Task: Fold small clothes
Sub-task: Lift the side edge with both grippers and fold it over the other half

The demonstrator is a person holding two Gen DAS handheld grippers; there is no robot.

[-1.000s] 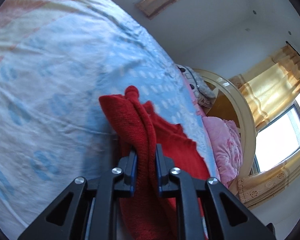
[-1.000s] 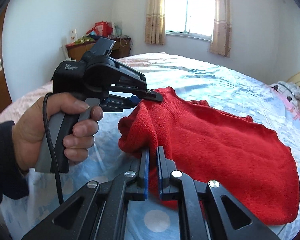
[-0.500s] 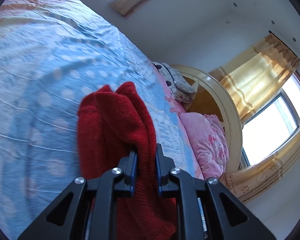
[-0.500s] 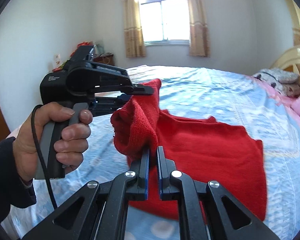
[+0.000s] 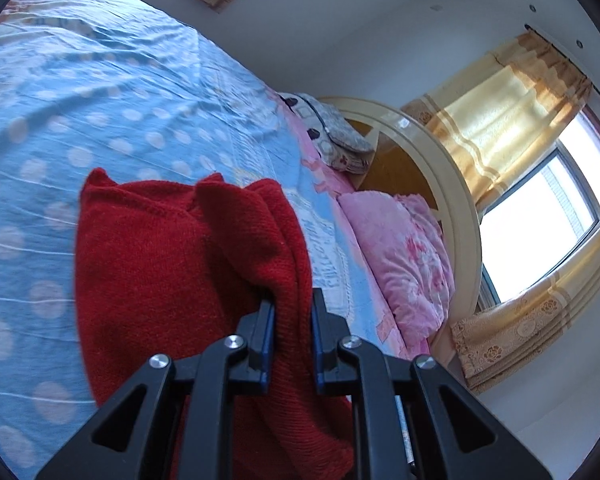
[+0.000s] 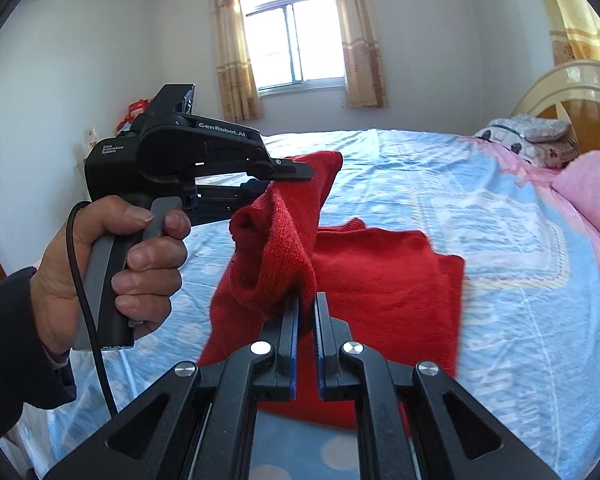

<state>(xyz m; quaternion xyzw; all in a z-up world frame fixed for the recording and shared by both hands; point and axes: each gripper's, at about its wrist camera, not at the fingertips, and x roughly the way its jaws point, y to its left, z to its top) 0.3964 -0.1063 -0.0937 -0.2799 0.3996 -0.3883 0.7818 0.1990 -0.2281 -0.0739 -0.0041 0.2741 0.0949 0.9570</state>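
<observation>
A small red knitted sweater (image 6: 380, 280) lies on the blue dotted bedsheet (image 6: 480, 200), its near edge lifted and doubling over the flat part. My right gripper (image 6: 307, 304) is shut on the lifted edge. My left gripper (image 6: 288, 178), held in a hand at the left of the right wrist view, is shut on the same edge farther along. In the left wrist view the left gripper (image 5: 293, 304) pinches a bunched fold of the sweater (image 5: 172, 280) above the sheet (image 5: 100, 112).
A pink quilt (image 5: 404, 256) and a grey patterned pillow (image 5: 340, 144) lie by the cream headboard (image 5: 452, 184). Curtained windows are on two walls (image 6: 296, 48). A cluttered cabinet (image 6: 134, 110) stands by the far left wall.
Both grippers have lifted the sweater's edge and carried it toward the far side, so the garment now doubles over itself. The flat part looks shorter.
</observation>
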